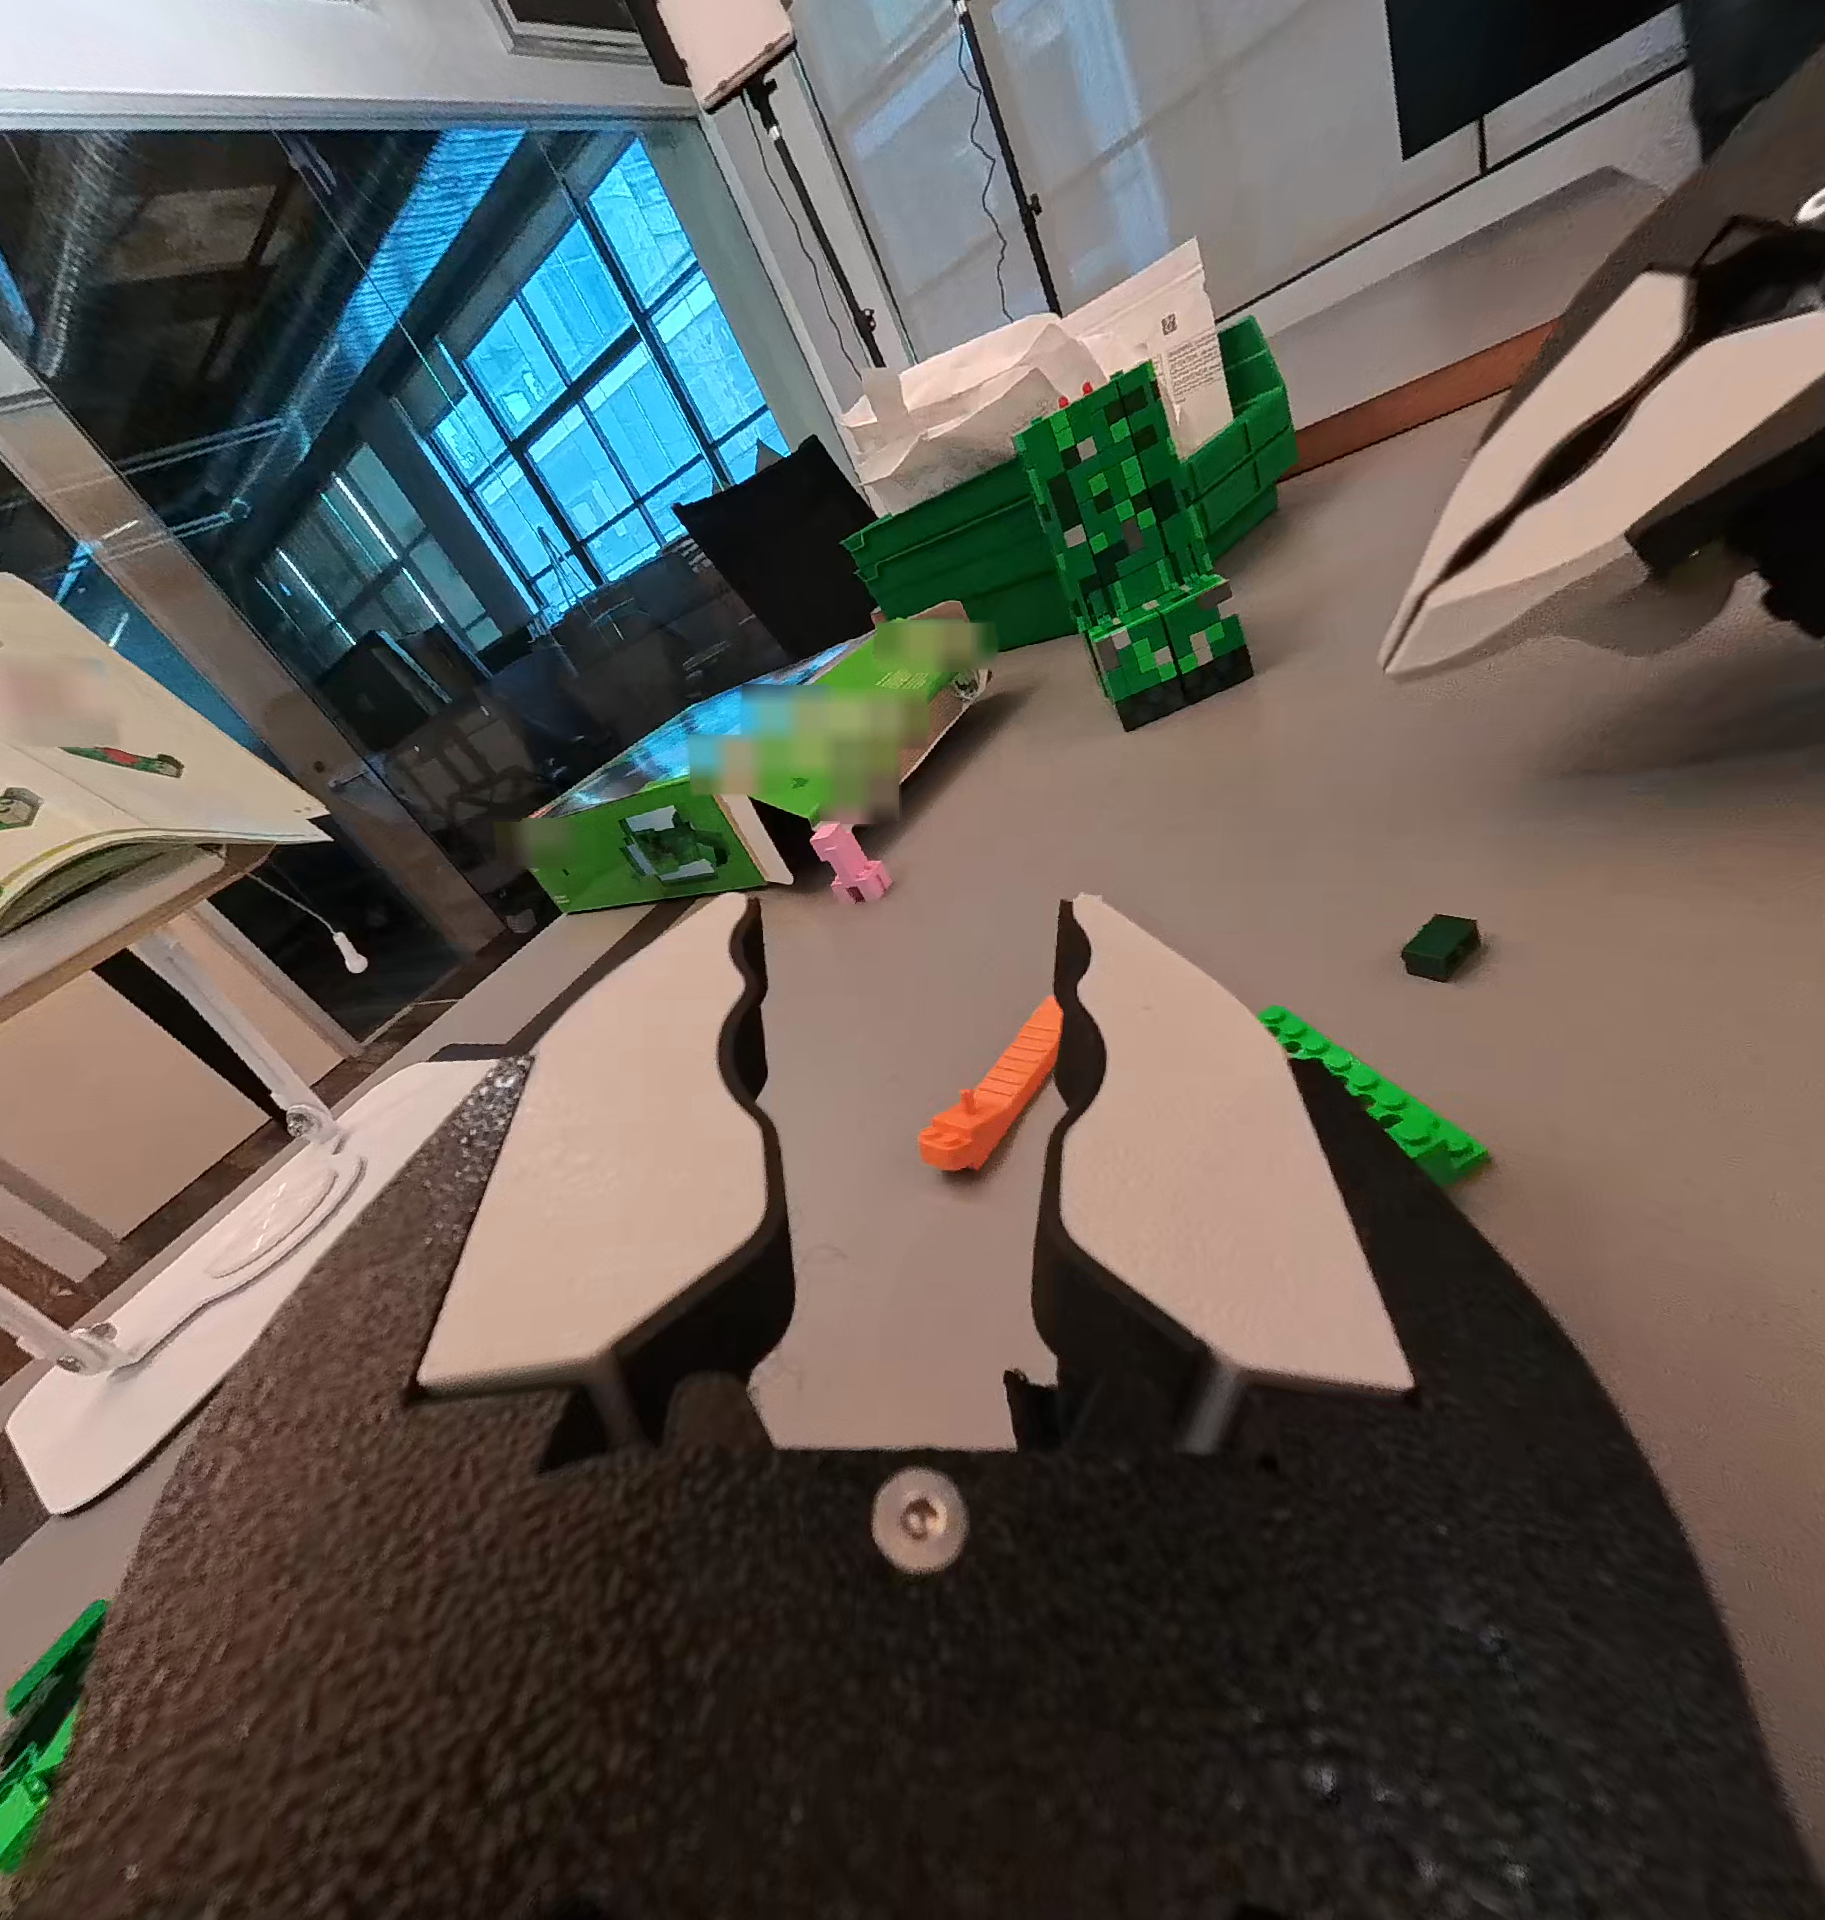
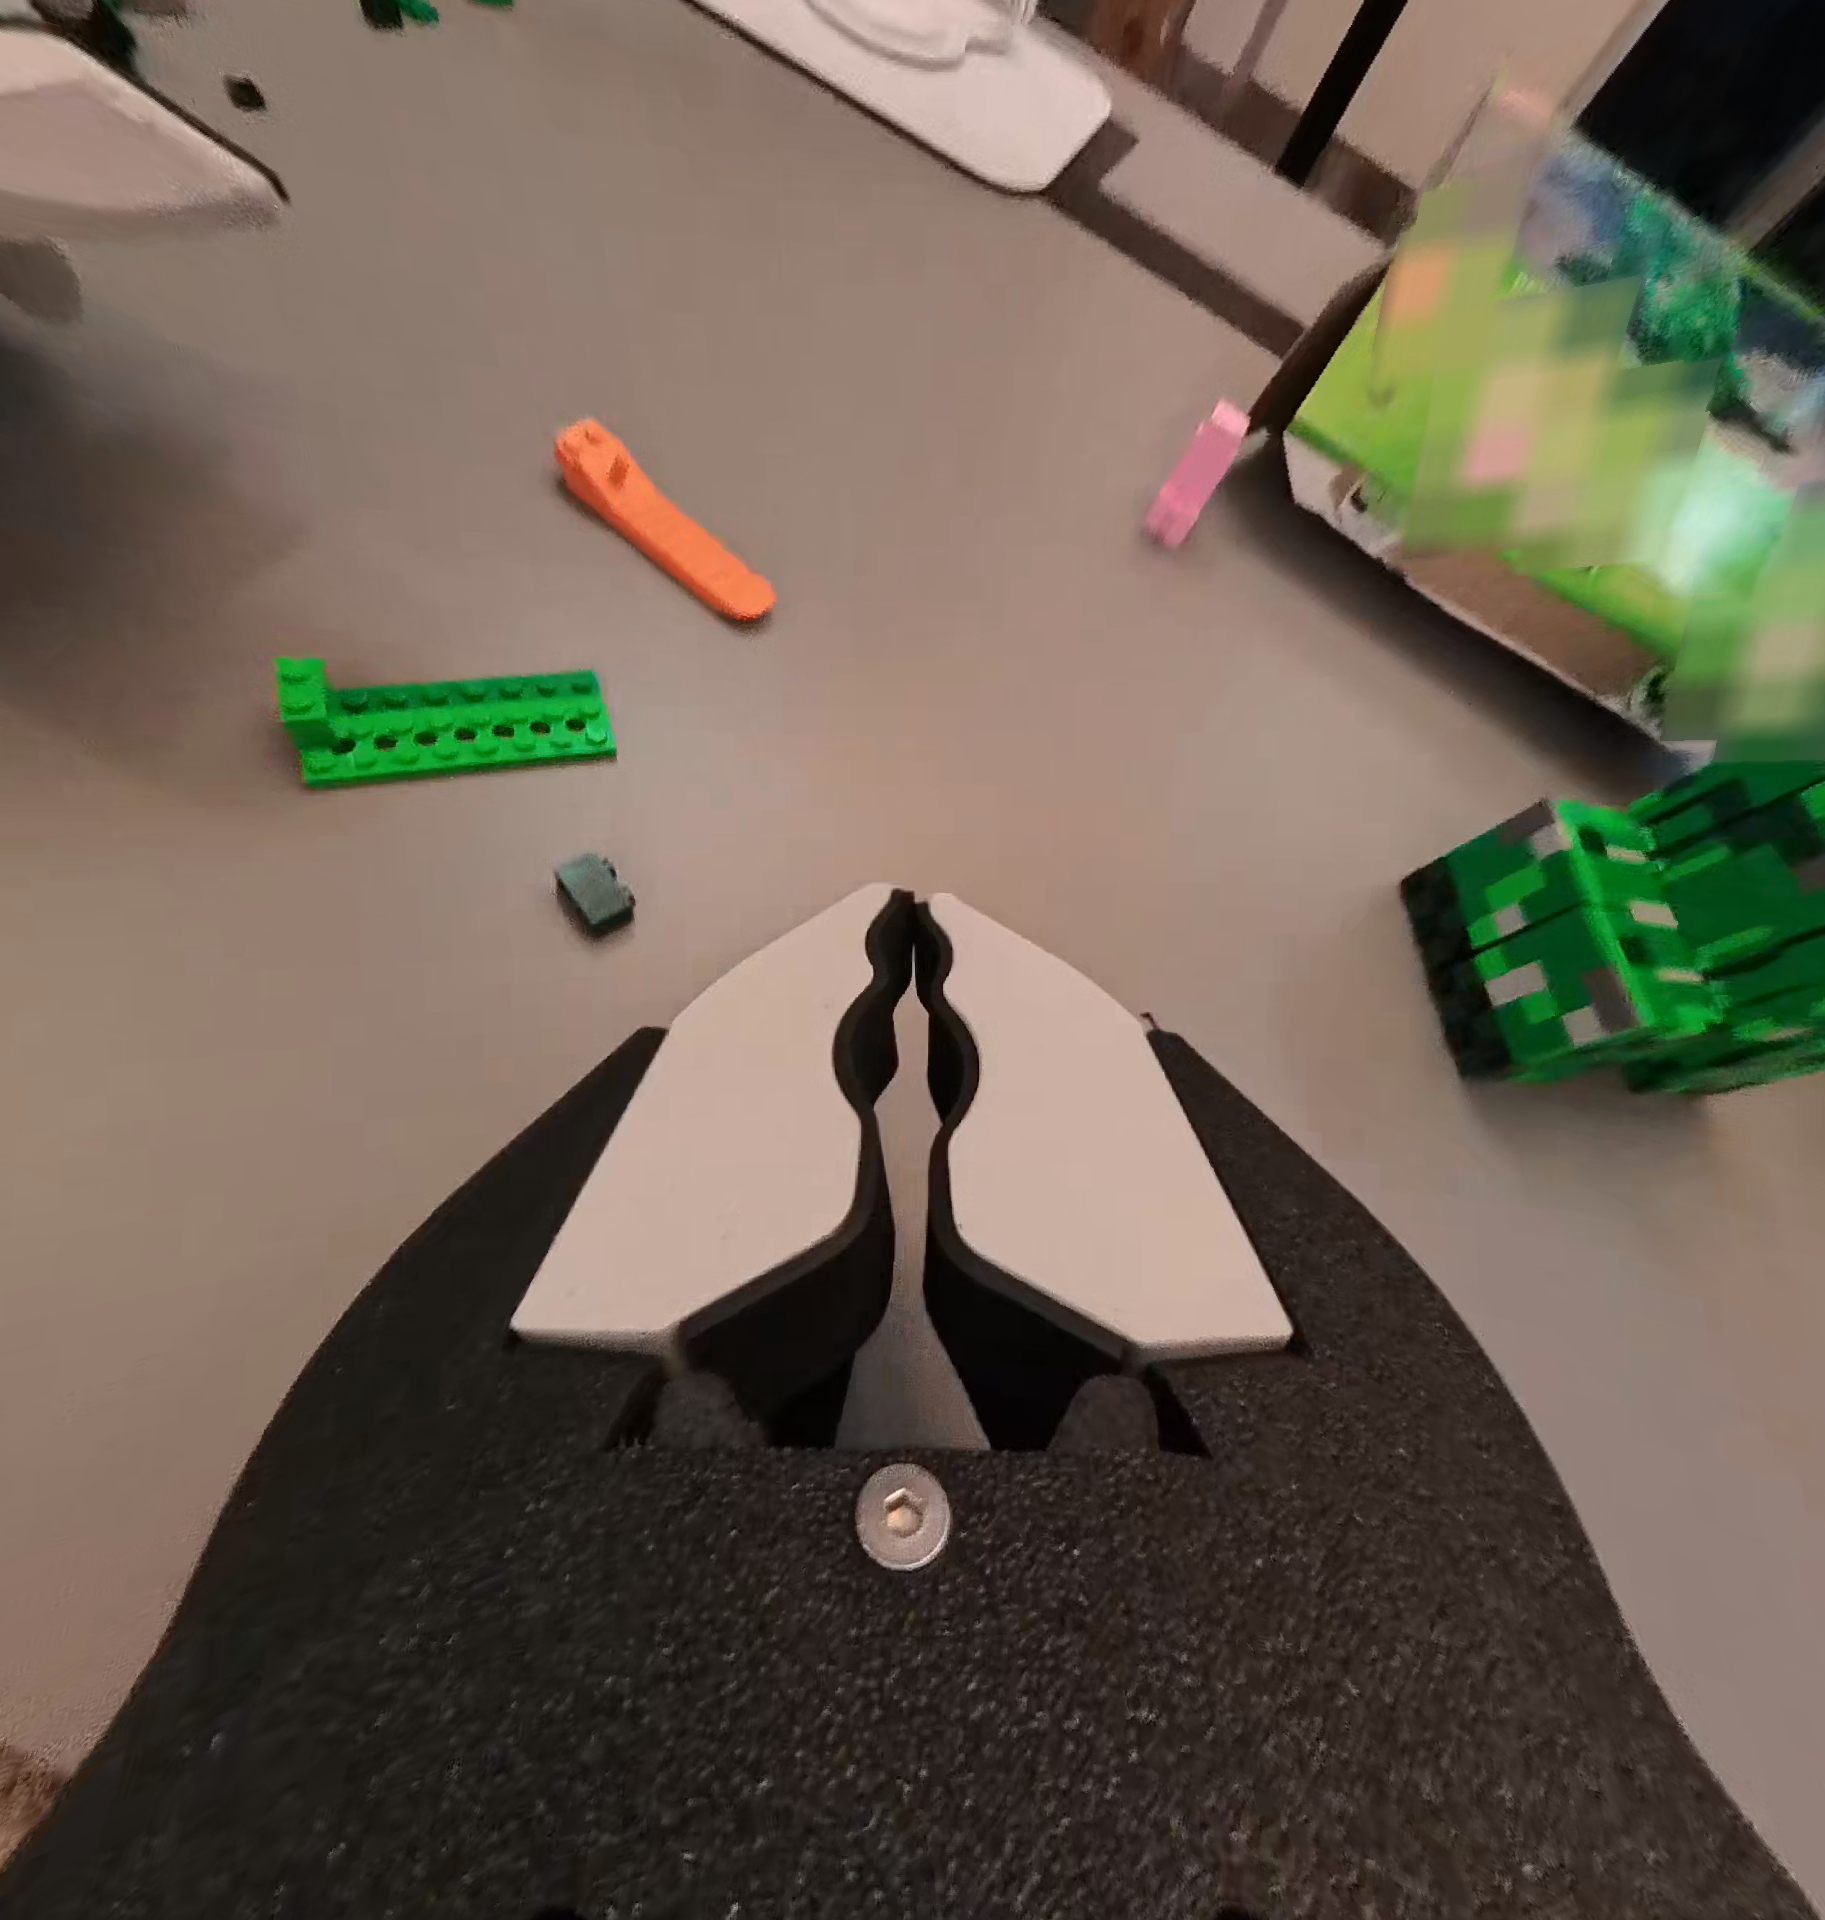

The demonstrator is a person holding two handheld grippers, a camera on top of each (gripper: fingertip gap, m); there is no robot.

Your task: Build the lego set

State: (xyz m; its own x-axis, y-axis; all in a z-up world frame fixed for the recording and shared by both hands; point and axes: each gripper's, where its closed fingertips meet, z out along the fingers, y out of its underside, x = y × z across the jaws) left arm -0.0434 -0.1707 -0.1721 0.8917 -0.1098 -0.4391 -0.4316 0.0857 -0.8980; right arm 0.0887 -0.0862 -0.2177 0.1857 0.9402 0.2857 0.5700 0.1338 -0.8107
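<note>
Hovering over a grey table (image 2: 887, 312) strewn with Lego pieces, two hand-held grippers carry nothing.

The left gripper (image 1: 908, 914) is spread wide above an orange brick separator (image 1: 991, 1091); the right gripper (image 2: 910, 902) is pressed closed and empty. Between them lie a bright green plate (image 2: 451, 722) (a small brick stacked on one end) and a dark green brick (image 2: 594, 891). A built green blocky figure (image 1: 1136, 540) stands farther off.

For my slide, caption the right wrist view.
Shut tongs hover over loose green plate, dark brick and orange separator.
</note>
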